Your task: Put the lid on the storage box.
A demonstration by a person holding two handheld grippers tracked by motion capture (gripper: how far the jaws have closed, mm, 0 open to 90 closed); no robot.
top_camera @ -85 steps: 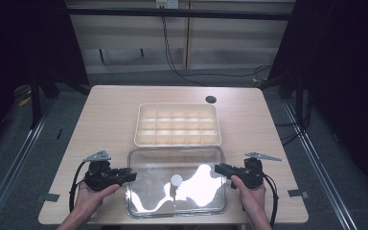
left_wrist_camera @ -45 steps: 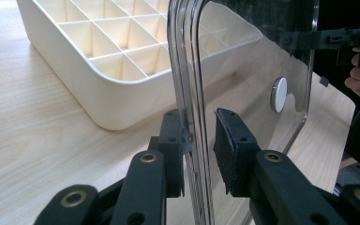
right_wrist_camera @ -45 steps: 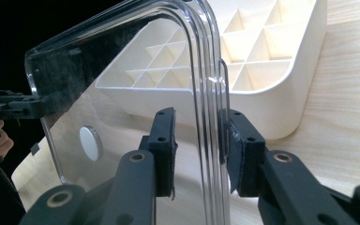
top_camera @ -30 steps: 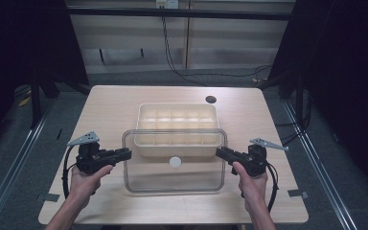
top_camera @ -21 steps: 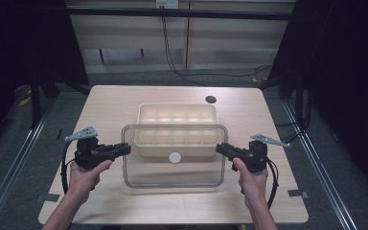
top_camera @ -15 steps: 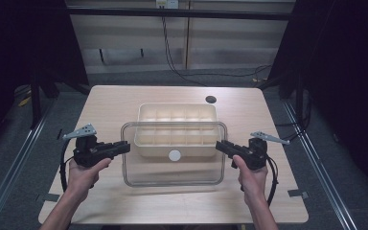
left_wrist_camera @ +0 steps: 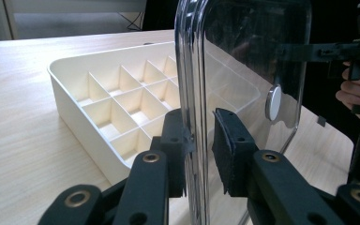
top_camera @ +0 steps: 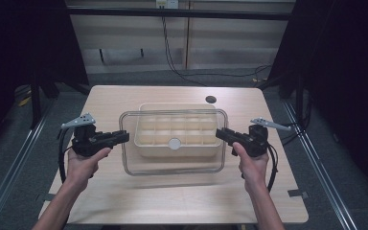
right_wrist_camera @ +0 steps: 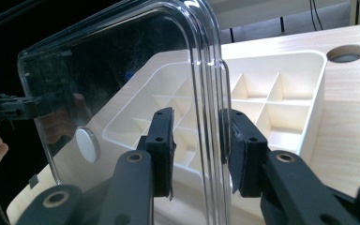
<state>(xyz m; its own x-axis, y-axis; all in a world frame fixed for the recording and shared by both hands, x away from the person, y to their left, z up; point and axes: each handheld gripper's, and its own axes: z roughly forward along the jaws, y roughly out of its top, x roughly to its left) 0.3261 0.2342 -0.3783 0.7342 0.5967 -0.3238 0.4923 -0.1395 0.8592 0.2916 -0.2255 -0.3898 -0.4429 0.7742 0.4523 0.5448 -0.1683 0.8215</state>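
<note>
A clear plastic lid with a round white knob hangs in the air over the near part of a cream compartment tray. My left gripper is shut on the lid's left edge and my right gripper on its right edge. In the left gripper view the jaws straddle the lid's rim, with the tray beyond. In the right gripper view the jaws clamp the opposite rim above the tray.
A round grommet hole sits in the wooden table behind the tray, also seen in the right gripper view. Dark frame posts and cables stand beyond the table's far edge.
The lid lay flat on the table in front of the tray. Both grippers have since raised it and carried it away from the person, over the tray.
</note>
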